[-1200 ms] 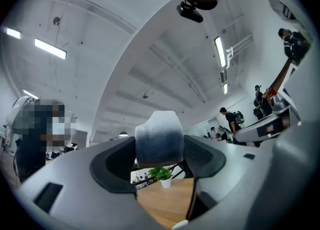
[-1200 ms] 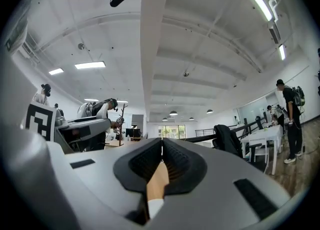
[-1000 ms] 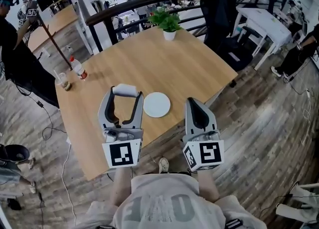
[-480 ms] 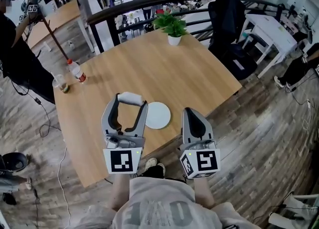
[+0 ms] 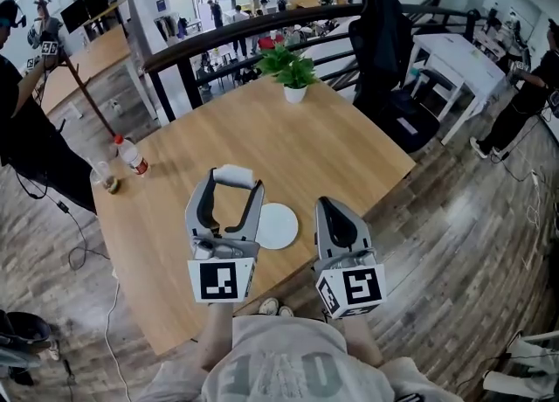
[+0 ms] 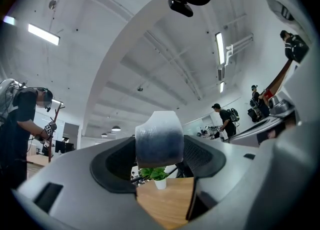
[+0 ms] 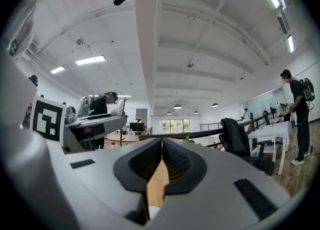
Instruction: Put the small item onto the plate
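Standing at a light brown wooden worktop (image 5: 341, 142), with one pair of tongs in each hand.

In the left tongs (image 5: 232, 183): a small white rounded item (image 5: 234, 173), clenched from both sides at the very tips. In the left gripper view, wedged as a pale lump (image 6: 159, 139) between the two dark pads, with bare wood showing underneath, so held off the worktop as far as can be told. Not yet on the round white flat plate (image 5: 278, 225). In the head view, placed up and to the left of that plate, close to its rim but apart from it.

Just right of the plate, at the near edge of the worktop: the right tongs (image 5: 326, 203), clenched tight, pads pressed together at the tips, with only a narrow strip of wood visible through the gap lower down.

At the far side of the worktop, a green leafy plant in a white pot (image 5: 293, 72). At the left edge, a clear plastic bottle with a red label (image 5: 131, 154), and just beside it a clear plastic cup (image 5: 106, 178). Beyond the worktop, a black garment hung over a chair (image 5: 384, 33).
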Available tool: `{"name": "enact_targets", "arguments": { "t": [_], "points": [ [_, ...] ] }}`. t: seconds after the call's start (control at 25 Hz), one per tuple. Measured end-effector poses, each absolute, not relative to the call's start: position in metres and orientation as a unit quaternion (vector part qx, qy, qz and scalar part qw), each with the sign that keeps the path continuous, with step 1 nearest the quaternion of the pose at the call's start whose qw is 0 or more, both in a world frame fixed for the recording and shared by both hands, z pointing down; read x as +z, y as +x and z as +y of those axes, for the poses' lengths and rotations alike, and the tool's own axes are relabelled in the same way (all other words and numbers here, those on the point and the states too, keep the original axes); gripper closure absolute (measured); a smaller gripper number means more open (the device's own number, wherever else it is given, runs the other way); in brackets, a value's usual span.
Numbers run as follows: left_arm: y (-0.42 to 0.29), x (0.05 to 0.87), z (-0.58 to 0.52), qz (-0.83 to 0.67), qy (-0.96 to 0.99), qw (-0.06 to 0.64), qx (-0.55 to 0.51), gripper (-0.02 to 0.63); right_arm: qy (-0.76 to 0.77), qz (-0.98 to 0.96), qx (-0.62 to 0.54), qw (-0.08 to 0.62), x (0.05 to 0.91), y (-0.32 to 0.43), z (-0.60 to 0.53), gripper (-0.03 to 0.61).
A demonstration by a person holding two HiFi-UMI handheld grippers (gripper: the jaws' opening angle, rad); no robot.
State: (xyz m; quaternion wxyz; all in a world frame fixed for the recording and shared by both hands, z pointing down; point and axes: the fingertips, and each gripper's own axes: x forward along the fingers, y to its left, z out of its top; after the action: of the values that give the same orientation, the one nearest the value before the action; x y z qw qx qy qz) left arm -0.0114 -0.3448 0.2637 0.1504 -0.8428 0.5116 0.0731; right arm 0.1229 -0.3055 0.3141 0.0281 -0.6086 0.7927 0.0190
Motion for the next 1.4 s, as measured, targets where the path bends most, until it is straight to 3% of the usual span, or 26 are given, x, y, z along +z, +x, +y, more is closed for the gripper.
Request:
{"name": "enact_targets", "arguments": {
  "t": [0.72, 1.24, 1.4],
  "points": [
    [0.019, 0.308, -0.383, 0.432, -0.889, 0.142, -0.057, 0.311, -0.626, 0.779, 0.013, 0.023, 0.313, 0.118, -0.327, 0.560],
    [0.048, 0.454, -0.417, 0.348, -0.904, 0.028, -0.248, 0.311, -0.661, 0.749, -0.019, -0.028, 0.346, 0.127, -0.320, 0.560],
    [0.053, 0.517, -0.416, 0.312, -0.901, -0.037, -0.301, 0.311, -0.682, 0.729, -0.053, -0.028, 0.357, 0.137, -0.318, 0.560]
  ]
}}
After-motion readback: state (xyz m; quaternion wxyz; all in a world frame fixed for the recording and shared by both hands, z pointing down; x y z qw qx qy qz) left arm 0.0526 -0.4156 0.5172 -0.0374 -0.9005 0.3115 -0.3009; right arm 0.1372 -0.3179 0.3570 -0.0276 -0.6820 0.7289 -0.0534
